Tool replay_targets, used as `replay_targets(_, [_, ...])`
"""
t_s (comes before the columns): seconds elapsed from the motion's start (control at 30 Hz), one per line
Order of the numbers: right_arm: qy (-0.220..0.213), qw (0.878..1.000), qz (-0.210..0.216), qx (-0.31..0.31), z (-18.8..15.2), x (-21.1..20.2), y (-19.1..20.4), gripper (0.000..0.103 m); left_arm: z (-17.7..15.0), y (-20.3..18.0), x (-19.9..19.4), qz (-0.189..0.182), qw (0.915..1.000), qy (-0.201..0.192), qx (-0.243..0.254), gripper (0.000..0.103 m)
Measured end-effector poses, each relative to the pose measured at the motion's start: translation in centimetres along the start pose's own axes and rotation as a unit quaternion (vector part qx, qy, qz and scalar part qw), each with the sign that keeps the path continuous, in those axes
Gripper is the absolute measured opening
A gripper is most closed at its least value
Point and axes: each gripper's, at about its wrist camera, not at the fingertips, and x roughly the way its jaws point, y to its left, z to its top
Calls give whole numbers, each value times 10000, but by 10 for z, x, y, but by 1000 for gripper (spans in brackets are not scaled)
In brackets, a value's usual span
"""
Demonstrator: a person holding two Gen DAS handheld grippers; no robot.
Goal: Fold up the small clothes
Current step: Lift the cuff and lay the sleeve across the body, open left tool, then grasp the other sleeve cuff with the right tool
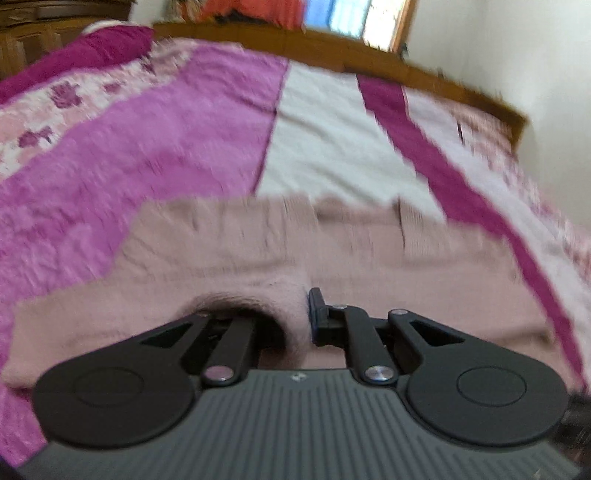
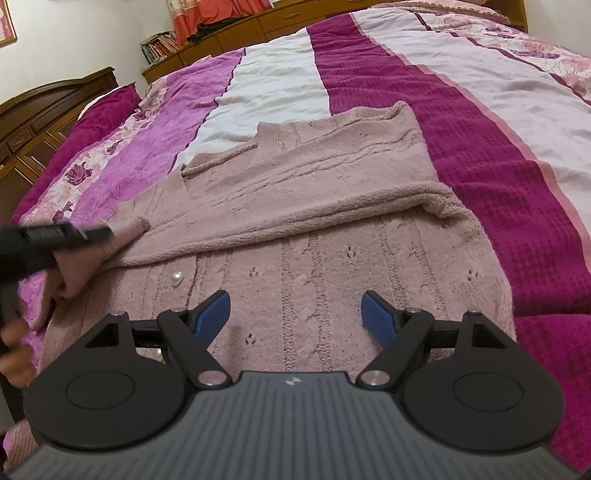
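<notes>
1. Over to the left wrist view, and blurred all over. Looking down along the left gripper [image 1: 297, 317], closed tight on a bunched fold of the pink knitted cardigan [image 1: 258, 240]. Only one dark fingertip [image 1: 317, 310] showing, pressed against the right side of the fold; the other buried behind the knit.
2. Beyond the pinch, more of the cardigan spread flat across the striped bedspread [image 1: 166, 147], covering its purple, white and magenta bands.
3. At the far edge, a wooden bed frame [image 1: 424, 70], with a bright window [image 1: 354, 18] above it.
4. Now the right wrist view, and much sharper. Right gripper [image 2: 295, 314] held just over the near half of the cardigan [image 2: 314, 177], jaws spread wide, blue pads [image 2: 214, 314] well apart, nothing but flat cable-knit between them. No grip here.
5. Across the middle, one half of the cardigan folded over the other, with a thick rolled edge running from the left side to a rounded corner on the right.
6. Just below that fold line, a small pearly button [image 2: 177, 277] sitting on the lower layer.
7. At the left edge, the left gripper [image 2: 92, 232] again, blurred, nipping a corner of the folded layer at the garment's left side.
8. All of it lying on the bedspread [image 2: 406, 74], near this end of the bed.
9. Further back, a magenta pillow [image 2: 107, 110] against the dark wooden headboard [image 2: 55, 96], and a row of books [image 2: 159, 46] on a low wooden unit.
</notes>
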Motion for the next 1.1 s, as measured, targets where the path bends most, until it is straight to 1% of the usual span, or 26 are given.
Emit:
replay_targets(0.07, [4, 10000, 3, -19, 0, 1, 0, 84, -7, 2, 3, -17, 9998, 201, 19, 23])
replay_targets(0.1, [7, 10000, 1, -29, 0, 1, 1, 84, -9, 3, 4, -55, 9996, 273, 9, 26])
replay_targets(0.17, [17, 10000, 8, -43, 0, 1, 2, 84, -13, 4, -1, -130, 9994, 325, -15, 40])
replay_targets(0.2, [25, 10000, 16, -55, 0, 2, 2, 84, -14, 5, -4, -150, 9993, 343, -23, 43])
replay_targets(0.23, [27, 10000, 20, -66, 1, 2, 3, 84, -14, 6, -6, -150, 9992, 363, -32, 49])
replay_targets(0.27, [31, 10000, 24, -77, 1, 2, 4, 84, -14, 7, -9, -150, 9991, 384, -32, 51])
replay_targets(0.4, [65, 9998, 98, -156, 5, 2, 10, 84, -16, 10, -24, -141, 9987, 483, 36, 51])
replay_targets(0.57, [131, 9986, 335, -398, 16, 6, 27, 84, -18, 21, -47, 172, 9986, 485, 129, 53])
replay_targets(0.67, [312, 9966, 621, -433, 26, 17, 41, 84, -21, 34, -61, 283, 9986, 454, -2, 53])
replay_targets(0.73, [417, 9949, 822, -416, 34, 26, 51, 84, -23, 42, -67, 497, 9976, 476, -41, 53])
replay_targets(0.9, [723, 9887, 1204, -528, 50, 55, 86, 84, -27, 62, -72, 925, 9940, 576, -99, 53])
replay_targets(1.1, [956, 9812, 1540, -662, 60, 80, 128, 84, -29, 82, -64, 1201, 9904, 627, -284, 53])
